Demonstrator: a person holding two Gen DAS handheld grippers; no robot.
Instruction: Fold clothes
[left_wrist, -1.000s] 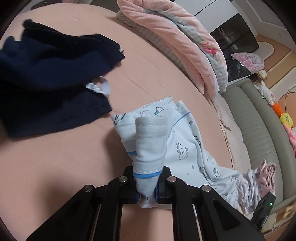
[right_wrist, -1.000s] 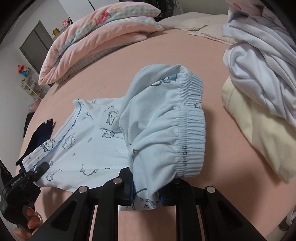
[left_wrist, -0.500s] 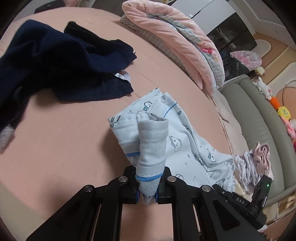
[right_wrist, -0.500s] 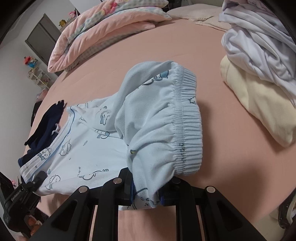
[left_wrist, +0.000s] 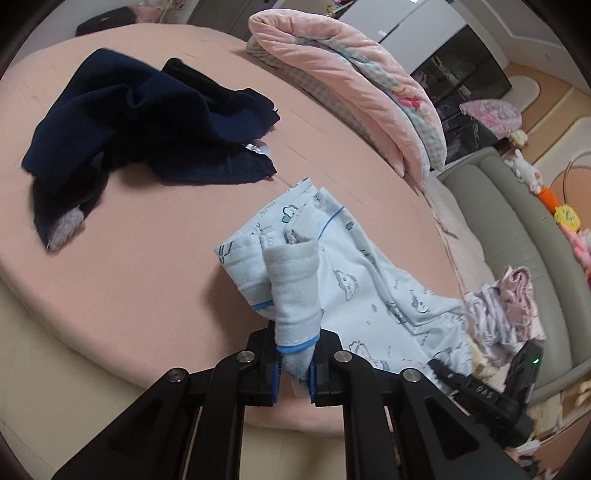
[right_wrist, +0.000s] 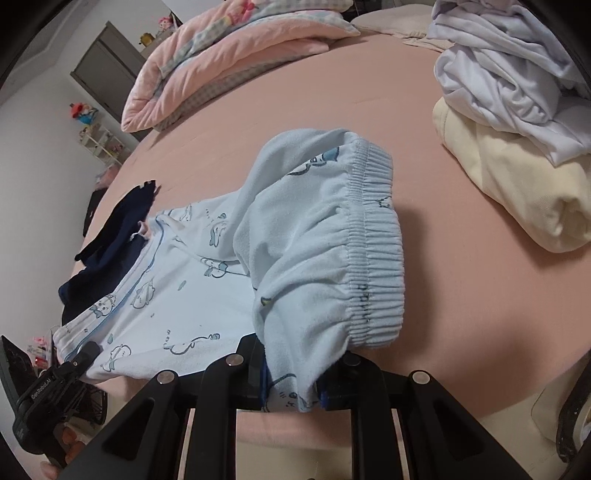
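Both tongs, left (left_wrist: 293, 365) and right (right_wrist: 291, 387), stay pinched on the pale-blue printed pyjama trousers (right_wrist: 177, 295), now dragged nearer the pink bed's (left_wrist: 129, 295) edge for folding.

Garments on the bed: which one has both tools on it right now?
The light blue printed pajama pants. The right tool is shut on the waistband end, the left tool on a cuff. The navy garment, white garment and cream one lie untouched.

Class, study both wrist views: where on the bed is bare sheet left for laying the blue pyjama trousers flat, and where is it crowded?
Bare pink sheet lies between the pink quilt, the cream pile and the pyjama trousers. Another patch lies below the navy clothes. Crowded: navy clothes near the trouser cuffs, white garments atop the cream pile.
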